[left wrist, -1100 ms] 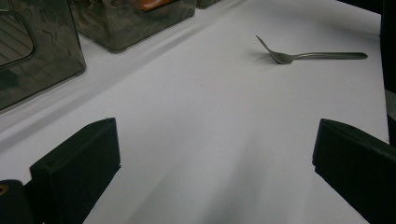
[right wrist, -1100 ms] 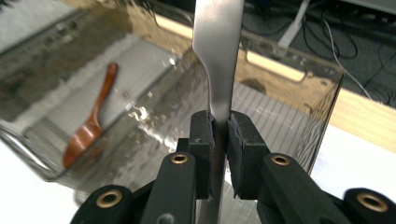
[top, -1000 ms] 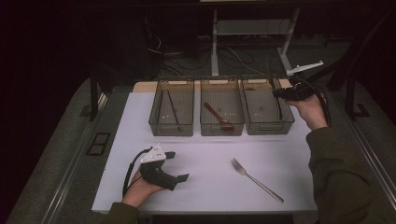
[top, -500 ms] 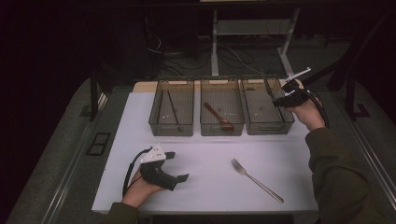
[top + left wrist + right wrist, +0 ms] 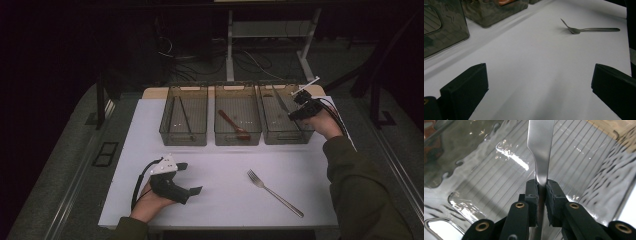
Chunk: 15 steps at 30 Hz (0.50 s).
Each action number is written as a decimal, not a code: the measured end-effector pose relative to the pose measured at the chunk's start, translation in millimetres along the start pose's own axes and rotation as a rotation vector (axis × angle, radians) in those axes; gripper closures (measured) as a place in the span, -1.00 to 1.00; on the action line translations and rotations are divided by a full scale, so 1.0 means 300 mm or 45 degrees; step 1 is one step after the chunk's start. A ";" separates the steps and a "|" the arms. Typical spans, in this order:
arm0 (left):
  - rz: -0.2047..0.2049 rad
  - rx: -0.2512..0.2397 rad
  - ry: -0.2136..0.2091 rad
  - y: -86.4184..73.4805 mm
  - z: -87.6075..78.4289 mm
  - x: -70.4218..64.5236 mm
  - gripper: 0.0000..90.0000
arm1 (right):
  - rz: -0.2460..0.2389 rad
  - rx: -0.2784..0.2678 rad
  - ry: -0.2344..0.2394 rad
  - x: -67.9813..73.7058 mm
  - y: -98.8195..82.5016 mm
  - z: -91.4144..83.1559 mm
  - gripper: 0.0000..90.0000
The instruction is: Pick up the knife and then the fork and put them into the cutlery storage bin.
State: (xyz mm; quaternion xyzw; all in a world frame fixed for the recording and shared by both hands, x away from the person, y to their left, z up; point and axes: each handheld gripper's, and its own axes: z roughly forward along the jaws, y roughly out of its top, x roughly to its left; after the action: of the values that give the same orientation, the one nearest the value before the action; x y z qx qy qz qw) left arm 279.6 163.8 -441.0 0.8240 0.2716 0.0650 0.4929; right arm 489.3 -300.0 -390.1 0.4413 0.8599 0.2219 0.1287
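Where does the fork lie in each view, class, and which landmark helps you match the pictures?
High view: the fork lies on the white table, lower right of centre, in front of the bins.
Left gripper view: the fork is at top right, tines pointing left.
Right gripper view: looks into the right bin; the right gripper grips a knife.
Shared landmark: the middle bin holding a brown spoon.

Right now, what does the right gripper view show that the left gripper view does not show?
The right gripper view shows the right gripper shut on a flat metal utensil, over the ribbed floor of a clear bin. The left gripper view shows the left gripper open above the white table, with a fork lying farther off. Both views show clear plastic bins and a hint of something reddish at the top left.
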 end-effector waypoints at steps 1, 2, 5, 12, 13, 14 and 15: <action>0.000 0.000 -0.001 0.000 0.000 0.000 -1.00 | -0.003 0.009 0.000 0.000 0.001 0.005 0.76; -0.001 0.000 -0.001 0.000 0.000 0.000 -1.00 | -0.004 0.019 -0.003 0.001 0.002 0.009 0.76; -0.001 0.000 -0.001 0.000 0.000 0.000 -1.00 | -0.007 0.041 -0.012 0.004 0.005 0.024 0.72; -0.002 0.003 -0.003 0.000 0.000 0.000 -1.00 | 0.038 -0.048 0.015 0.007 0.004 0.006 0.23; -0.003 0.003 -0.004 -0.001 0.000 -0.001 -1.00 | 0.047 -0.061 0.024 0.005 0.003 -0.001 0.18; -0.004 0.004 -0.003 -0.001 0.000 -0.001 -1.00 | 0.062 -0.082 0.032 0.004 0.000 -0.007 0.12; -0.004 0.004 -0.004 -0.001 0.000 0.000 -1.00 | 0.077 -0.099 0.039 0.003 -0.003 -0.015 0.10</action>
State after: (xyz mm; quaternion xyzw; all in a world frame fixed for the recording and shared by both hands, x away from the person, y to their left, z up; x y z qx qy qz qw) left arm 279.4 163.8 -441.2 0.8245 0.2721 0.0626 0.4922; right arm 486.3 -301.0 -386.8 0.4583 0.8388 0.2656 0.1259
